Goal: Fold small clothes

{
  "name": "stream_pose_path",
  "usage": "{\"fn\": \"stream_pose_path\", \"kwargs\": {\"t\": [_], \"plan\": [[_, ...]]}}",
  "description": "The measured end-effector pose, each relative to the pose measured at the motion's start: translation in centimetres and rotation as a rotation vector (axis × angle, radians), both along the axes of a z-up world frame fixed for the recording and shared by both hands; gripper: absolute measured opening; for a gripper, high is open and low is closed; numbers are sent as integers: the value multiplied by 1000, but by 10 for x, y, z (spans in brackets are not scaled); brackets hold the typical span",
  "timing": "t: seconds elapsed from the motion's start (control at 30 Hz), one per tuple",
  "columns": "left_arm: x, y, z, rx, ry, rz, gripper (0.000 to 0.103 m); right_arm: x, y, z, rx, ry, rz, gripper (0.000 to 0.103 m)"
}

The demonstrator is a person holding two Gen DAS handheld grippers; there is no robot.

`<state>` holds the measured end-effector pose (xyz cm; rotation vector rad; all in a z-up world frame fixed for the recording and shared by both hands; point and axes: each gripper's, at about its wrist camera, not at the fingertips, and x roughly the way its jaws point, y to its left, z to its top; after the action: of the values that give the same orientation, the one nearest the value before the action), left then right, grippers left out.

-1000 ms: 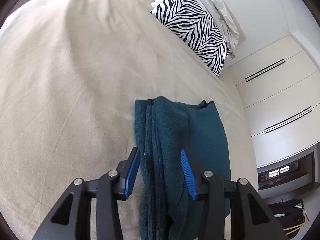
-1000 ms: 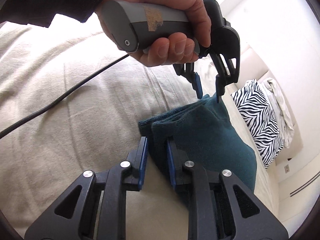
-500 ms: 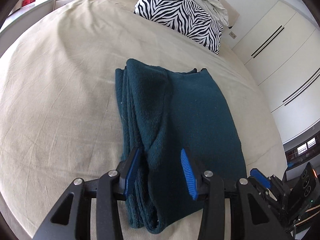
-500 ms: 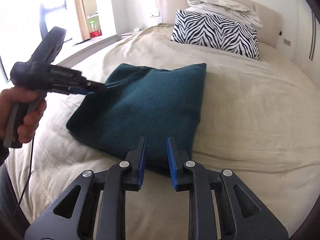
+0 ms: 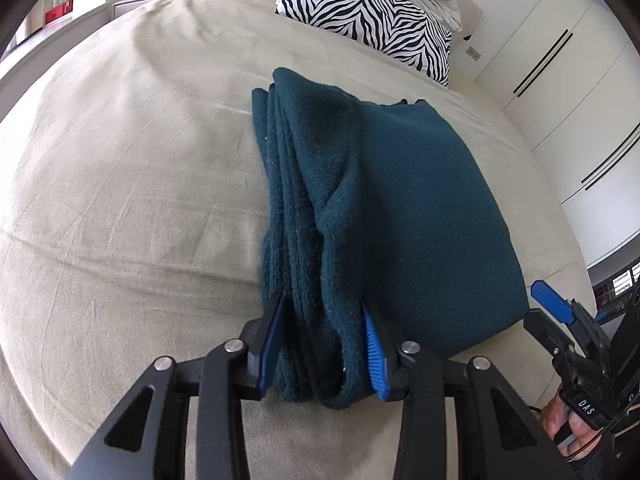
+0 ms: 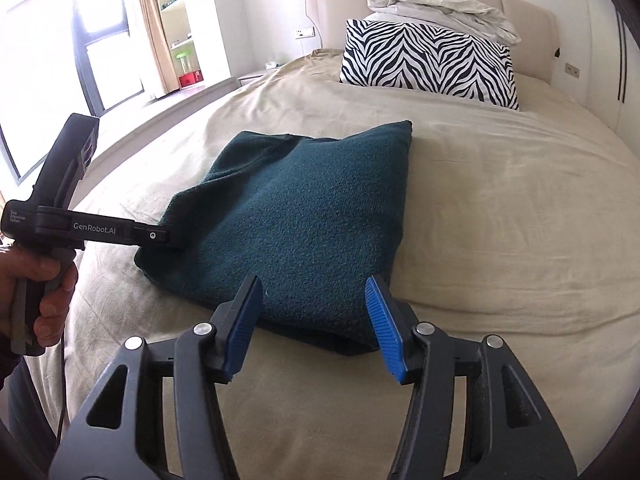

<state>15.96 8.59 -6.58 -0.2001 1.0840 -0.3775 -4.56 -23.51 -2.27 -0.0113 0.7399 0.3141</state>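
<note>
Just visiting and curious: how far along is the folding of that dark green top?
Mostly done: the teal sweater lies folded in a compact rectangle on the bed. The left gripper has its layered edge between its fingers; the right gripper is open, off the sweater. Only letting go looks left.

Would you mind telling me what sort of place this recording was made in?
Most likely a home bedroom: the folded teal garment lies on a wide bed with a beige sheet, a zebra-print pillow leans against an upholstered headboard, and white built-in wardrobe doors line one wall.

A dark teal knitted garment (image 5: 420,208) lay folded flat mid-frame on the bed (image 5: 120,160), its layered edges stacked at its left side.
</note>
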Motion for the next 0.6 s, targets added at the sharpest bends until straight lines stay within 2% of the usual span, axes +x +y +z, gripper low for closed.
{"fn": "stream_pose_path", "kwargs": {"t": [0.03, 0.13, 0.27, 0.37, 0.53, 0.6], "plan": [[0, 0, -1, -6, 0, -3, 26, 1, -1, 0, 0, 0, -9, 53], [2, 4, -3, -32, -1, 6, 13, 8, -7, 0, 31, 20, -27, 53], [-3, 9, 2, -44, -23, 4, 11, 16, -16, -1, 45, 40, -73, 53], [-7, 19, 11, -101, -28, 25, 10, 24, -19, -2, 60, 66, -97, 53], [-12, 30, 25, -145, -56, 51, 10, 35, -5, -4, 54, 74, -74, 52], [-13, 33, 27, -127, -74, 63, 10, 40, 5, -8, 35, 85, -52, 53]]}}
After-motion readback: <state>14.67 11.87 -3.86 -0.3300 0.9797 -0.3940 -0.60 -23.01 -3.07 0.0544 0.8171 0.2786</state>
